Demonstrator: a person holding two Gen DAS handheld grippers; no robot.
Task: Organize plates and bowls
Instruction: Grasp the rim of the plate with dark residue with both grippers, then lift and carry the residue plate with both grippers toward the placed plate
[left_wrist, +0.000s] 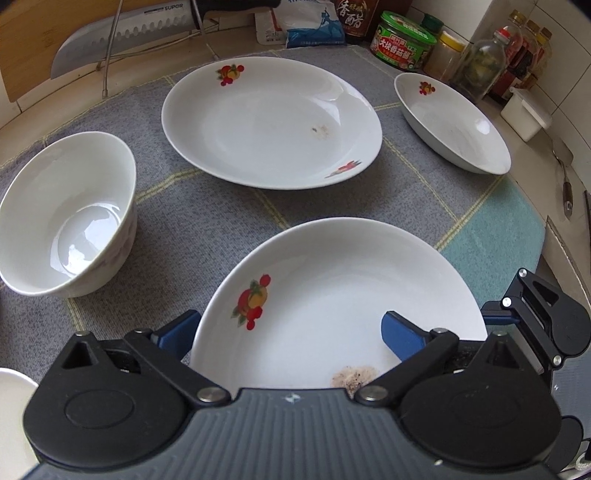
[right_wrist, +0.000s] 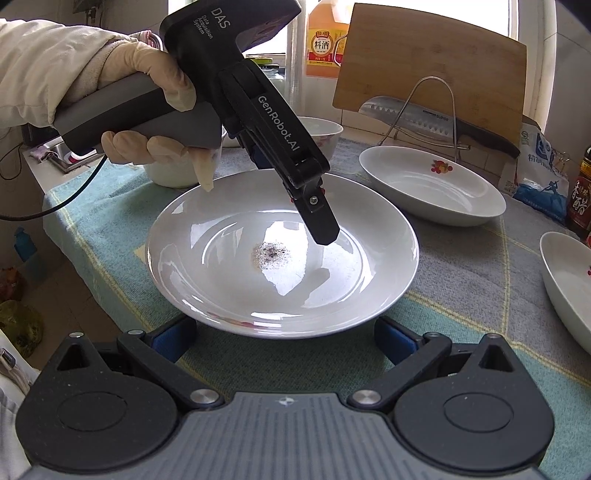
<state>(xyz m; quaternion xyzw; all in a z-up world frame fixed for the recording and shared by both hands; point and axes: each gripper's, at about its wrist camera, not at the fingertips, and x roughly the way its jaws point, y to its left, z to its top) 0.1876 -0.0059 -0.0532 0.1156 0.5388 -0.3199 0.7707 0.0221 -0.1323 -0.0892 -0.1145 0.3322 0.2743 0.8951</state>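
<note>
In the left wrist view, a white bowl (left_wrist: 62, 214) is sitting at the left edge on the checked cloth (left_wrist: 207, 214). The left gripper (left_wrist: 291, 328) is standing released at the bottom, its jaws straddling the near rim of a stained plate (left_wrist: 332, 295) without pinching. Two more plates (left_wrist: 269, 122) (left_wrist: 450, 122) are lying upper centre and upper right. The right gripper (right_wrist: 284, 338) is gaping empty.

left hand-held gripper (right_wrist: 317, 218) above a stained white plate (right_wrist: 207, 295) on a checked cloth (right_wrist: 461, 273)
</note>
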